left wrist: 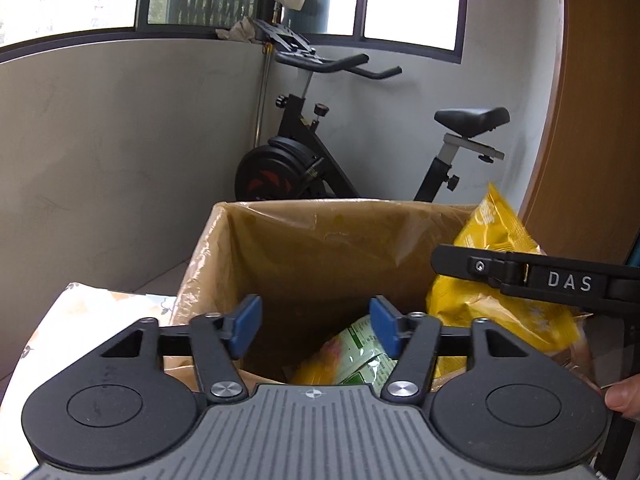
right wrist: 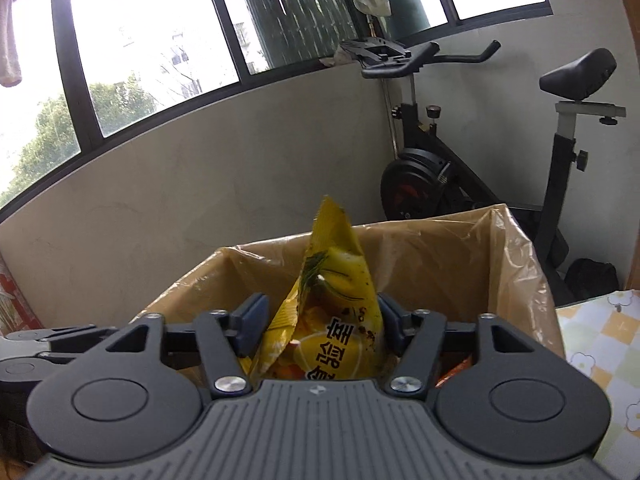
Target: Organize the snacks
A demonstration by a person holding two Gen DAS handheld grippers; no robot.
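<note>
- My right gripper has the yellow snack bag between its jaws, which stand fairly wide with the bag's puffed body filling the gap; I judge the hold light, more a cradle than a pinch.
- The bag stands upright, its crimped top pointing up, over the near right part of the lined cardboard box. Seen from the left wrist, the same yellow snack bag hangs just inside the box's right wall.
- My left gripper hovers over the near edge of the box with its jaws wide apart and nothing between them.
- A green snack packet already lies at the bottom of the box, beside something yellow I cannot make out.
- The step in hand, as I judge it, is setting the yellow bag down inside. To do it well I should lower it until its base rests on the packets below, then part the jaws, so that it does not topple or catch on the plastic liner.
- I should keep clear of the right wall: the liner is loose and crinkled there and could snag a finger.
- My left gripper ought to hold off to the side so that the two do not knock together.
- The desk's checked cloth shows at the box's right side.
</note>
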